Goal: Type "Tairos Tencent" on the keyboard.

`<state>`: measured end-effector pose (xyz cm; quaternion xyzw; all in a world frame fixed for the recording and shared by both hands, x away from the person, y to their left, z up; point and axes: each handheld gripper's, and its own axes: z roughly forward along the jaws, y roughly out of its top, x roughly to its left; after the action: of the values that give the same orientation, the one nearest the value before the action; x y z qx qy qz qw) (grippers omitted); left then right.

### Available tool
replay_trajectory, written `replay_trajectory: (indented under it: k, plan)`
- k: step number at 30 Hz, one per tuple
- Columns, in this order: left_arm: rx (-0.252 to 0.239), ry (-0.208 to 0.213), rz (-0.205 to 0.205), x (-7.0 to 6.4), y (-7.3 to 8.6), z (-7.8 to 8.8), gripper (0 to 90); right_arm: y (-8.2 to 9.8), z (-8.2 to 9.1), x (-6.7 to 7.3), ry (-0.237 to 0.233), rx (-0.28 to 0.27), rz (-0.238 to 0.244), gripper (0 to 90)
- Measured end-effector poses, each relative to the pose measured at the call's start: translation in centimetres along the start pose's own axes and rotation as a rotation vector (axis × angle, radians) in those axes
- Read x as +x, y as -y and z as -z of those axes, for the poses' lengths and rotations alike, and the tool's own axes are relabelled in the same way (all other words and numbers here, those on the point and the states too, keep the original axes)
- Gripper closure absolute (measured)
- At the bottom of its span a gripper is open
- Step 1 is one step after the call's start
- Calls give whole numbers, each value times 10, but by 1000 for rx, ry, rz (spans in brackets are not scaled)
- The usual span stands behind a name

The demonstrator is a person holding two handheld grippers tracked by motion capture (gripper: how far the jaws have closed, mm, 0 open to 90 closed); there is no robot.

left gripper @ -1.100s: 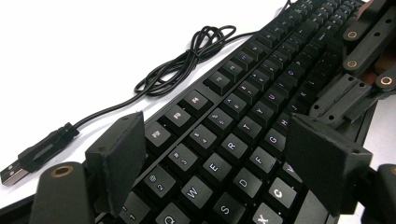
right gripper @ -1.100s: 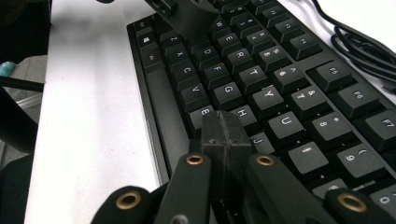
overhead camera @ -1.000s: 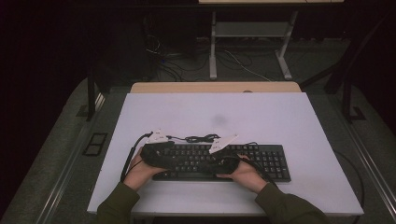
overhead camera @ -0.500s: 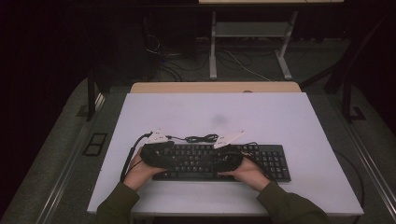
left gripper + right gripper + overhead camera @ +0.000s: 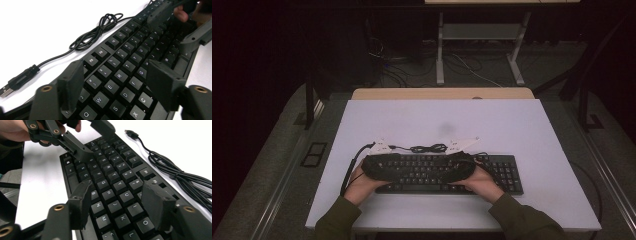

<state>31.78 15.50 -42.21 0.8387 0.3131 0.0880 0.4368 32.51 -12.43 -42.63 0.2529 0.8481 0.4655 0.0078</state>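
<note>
We hold left claw [image 5: 115, 82] and right claw [image 5: 117, 200] over black plastic keyboard [image 5: 447, 172] flat on white worktop [image 5: 512, 130]. Left jaws just closing, right just opening; both spread, gripping nothing. Typing appears underway; end unclear.

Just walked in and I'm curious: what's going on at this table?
A person holds a pair of tongs in each hand over a black keyboard on a white table. The left tongs and right tongs both hover above the keys, jaws apart with nothing gripped. Both have just moved: the left closing a little, the right opening. The keyboard's cable lies coiled and unplugged behind it.
</note>
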Motion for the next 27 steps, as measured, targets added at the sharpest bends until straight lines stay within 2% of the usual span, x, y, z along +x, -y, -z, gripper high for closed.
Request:
replay_trajectory:
  k: [6,11,17,22,27]
  plan:
    - [9,24,-3,-2,1,2,460,0,4,-5,15,-9,-2,372]
    - [7,59,-9,-3,1,4,649,0,5,-7,23,-11,-7,368]
    - [41,123,-31,-7,1,3,880,0,6,-8,30,-10,-6,367]
    - [75,153,-59,-10,2,0,894,0,6,-9,32,-10,-7,368]
    - [100,162,-61,-11,4,-2,894,0,6,-9,35,-12,-8,367]
